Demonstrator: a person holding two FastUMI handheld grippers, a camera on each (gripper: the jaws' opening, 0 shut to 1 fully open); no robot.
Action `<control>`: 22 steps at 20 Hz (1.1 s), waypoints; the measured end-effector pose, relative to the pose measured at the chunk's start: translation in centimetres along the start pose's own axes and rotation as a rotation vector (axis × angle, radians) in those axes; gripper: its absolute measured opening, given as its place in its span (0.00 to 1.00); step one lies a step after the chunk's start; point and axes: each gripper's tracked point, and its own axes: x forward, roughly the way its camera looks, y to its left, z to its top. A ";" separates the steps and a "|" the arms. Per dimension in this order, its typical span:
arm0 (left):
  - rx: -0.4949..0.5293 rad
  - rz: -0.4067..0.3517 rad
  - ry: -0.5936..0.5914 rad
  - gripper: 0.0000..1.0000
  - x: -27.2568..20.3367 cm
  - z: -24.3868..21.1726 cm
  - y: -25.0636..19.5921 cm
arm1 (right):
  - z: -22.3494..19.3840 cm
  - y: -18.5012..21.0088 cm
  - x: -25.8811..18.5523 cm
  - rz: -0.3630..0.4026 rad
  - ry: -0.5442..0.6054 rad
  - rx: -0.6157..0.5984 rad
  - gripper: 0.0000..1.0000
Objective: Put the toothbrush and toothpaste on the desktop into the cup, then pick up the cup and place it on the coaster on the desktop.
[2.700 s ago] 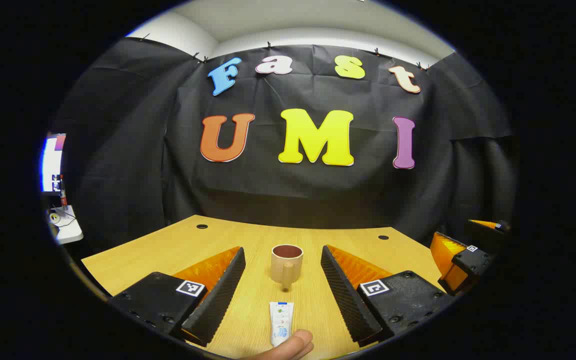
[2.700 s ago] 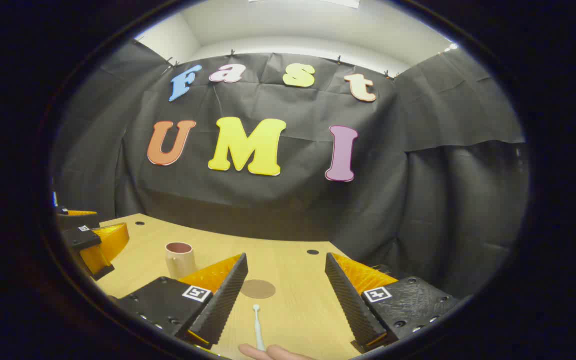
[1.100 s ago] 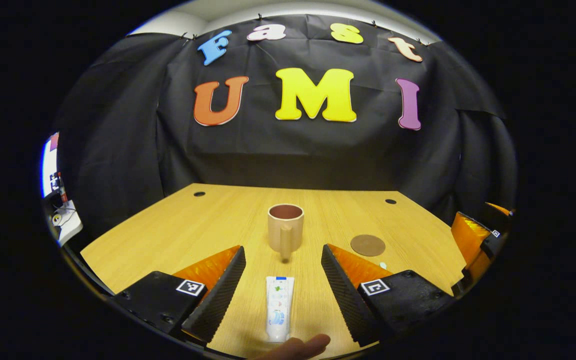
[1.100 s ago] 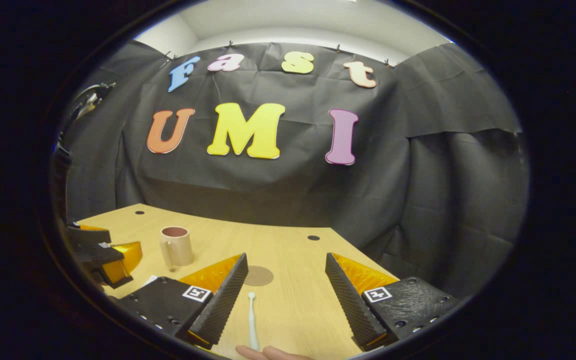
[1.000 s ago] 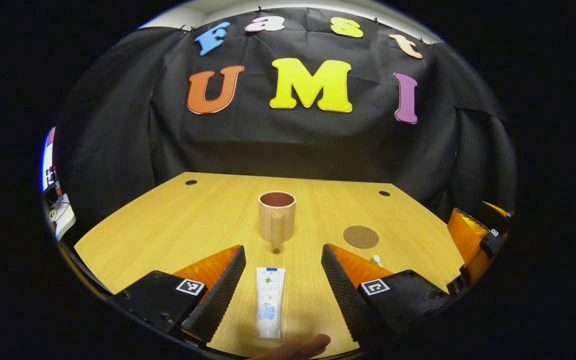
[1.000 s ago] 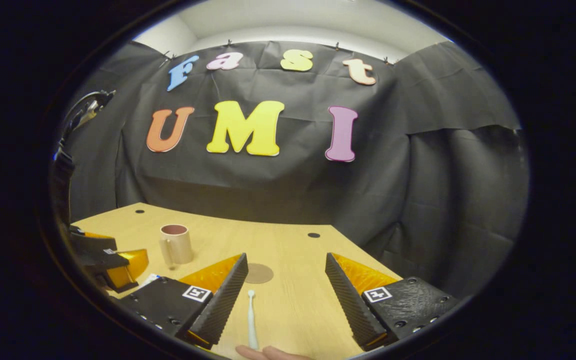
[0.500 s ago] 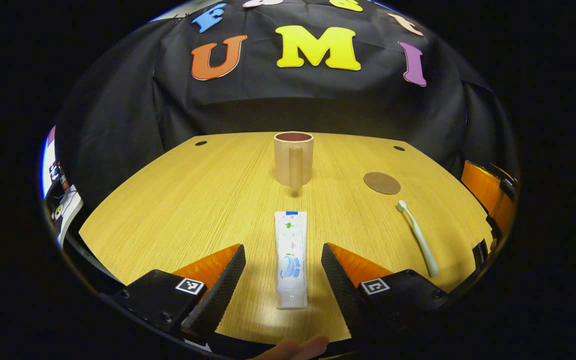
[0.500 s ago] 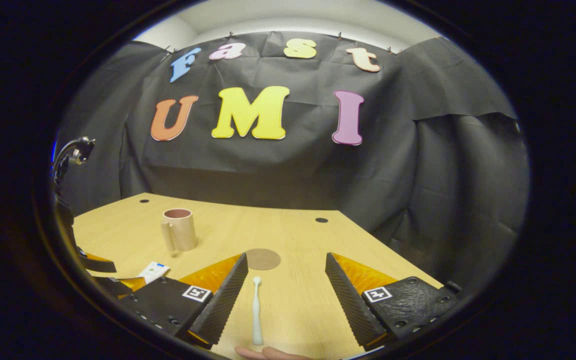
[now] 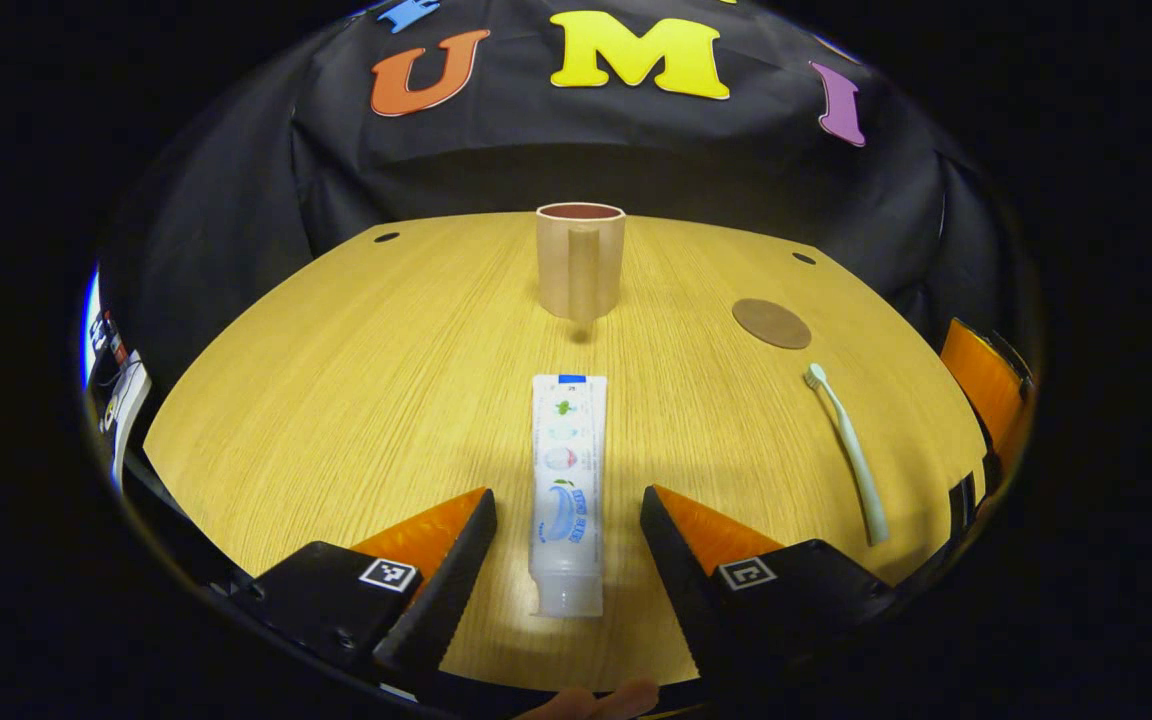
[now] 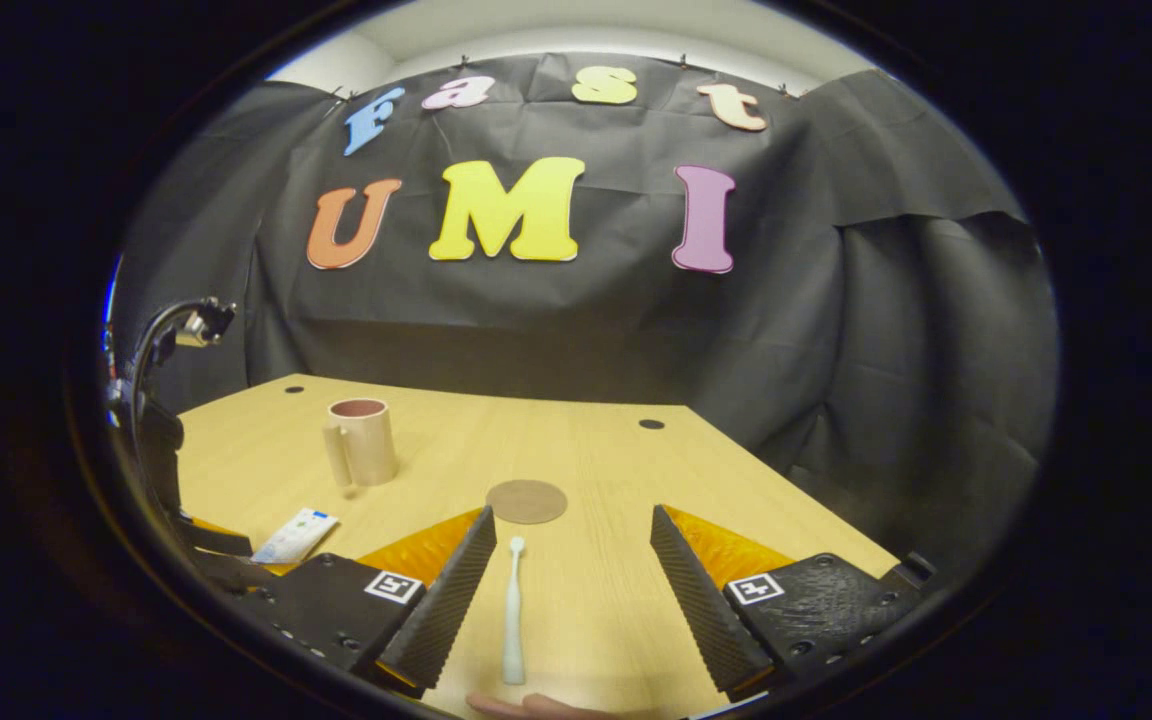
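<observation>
Wood-grain desktop (image 9: 356, 380) carries all items. Left gripper (image 9: 564, 560): fingers spread apart, gripping nothing; the toothpaste (image 9: 566, 490) lies flat between them without contact, cap end nearest the camera. Right gripper (image 10: 572, 590): fingers likewise spread and empty, the toothbrush (image 10: 513, 605) lying flat between them, head pointing away. Beyond the toothpaste, the cup (image 9: 580, 260) stands upright, handle facing the left gripper. The round brown coaster (image 9: 771, 323) lies bare, just beyond the toothbrush head.
</observation>
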 end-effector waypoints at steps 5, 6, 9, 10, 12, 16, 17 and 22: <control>0.016 0.012 0.009 0.88 0.1 0.3 0.0 | -0.4 -0.7 0.5 -0.003 0.016 0.010 0.95; 0.029 -0.002 0.007 0.87 0.1 0.4 -0.2 | -0.5 -0.9 0.6 -0.004 0.016 0.009 0.95; 0.045 -0.017 -0.001 0.74 0.1 0.5 -0.2 | -0.7 -0.9 1.1 0.008 0.030 0.030 0.95; 0.039 -0.020 -0.003 0.59 0.3 0.5 -0.1 | -1.2 -0.8 1.4 0.015 0.043 0.036 0.95; 0.038 -0.022 -0.002 0.44 0.4 0.5 -0.1 | -1.8 -0.6 1.9 0.030 0.073 0.043 0.95; 0.008 -0.018 -0.022 0.40 0.3 0.7 0.1 | -3.0 -0.6 3.0 0.047 0.128 0.060 0.95; 0.002 -0.025 -0.032 0.40 0.2 0.8 0.0 | -3.3 -0.5 3.2 0.051 0.142 0.064 0.96; -0.038 -0.072 -0.078 0.39 -0.2 1.1 -0.2 | -5.6 0.2 4.8 0.050 0.228 0.034 0.95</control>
